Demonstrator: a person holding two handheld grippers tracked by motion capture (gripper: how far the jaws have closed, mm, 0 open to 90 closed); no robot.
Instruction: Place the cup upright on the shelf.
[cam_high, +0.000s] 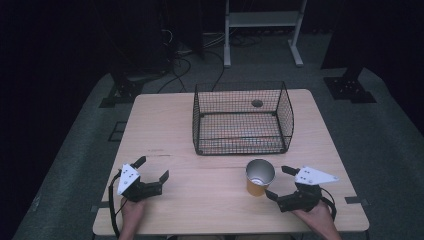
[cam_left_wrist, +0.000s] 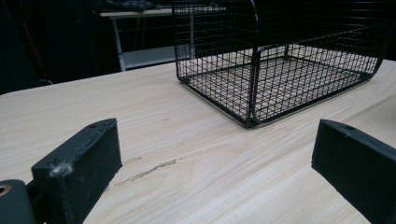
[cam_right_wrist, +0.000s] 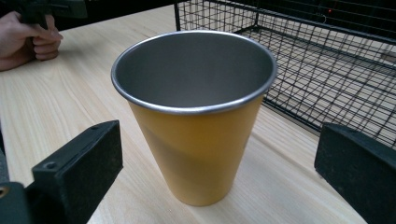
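A yellow cup (cam_high: 259, 176) with a silver metal inside stands upright on the wooden table (cam_high: 165, 120), just in front of a black wire basket (cam_high: 243, 118). My right gripper (cam_high: 280, 182) is open right beside the cup, at its near right. In the right gripper view the cup (cam_right_wrist: 196, 126) stands between and just beyond the two wide-apart jaws, not touched. My left gripper (cam_high: 152, 168) is open at the table's near left, with nothing between its jaws. In the left gripper view the basket (cam_left_wrist: 275, 60) lies ahead to the right.
The basket holds nothing and has a hole (cam_high: 257, 103) in the table showing behind it. A white metal stand (cam_high: 262, 25) and cables lie on the floor beyond the table. A crack (cam_left_wrist: 147, 171) marks the tabletop near the left gripper.
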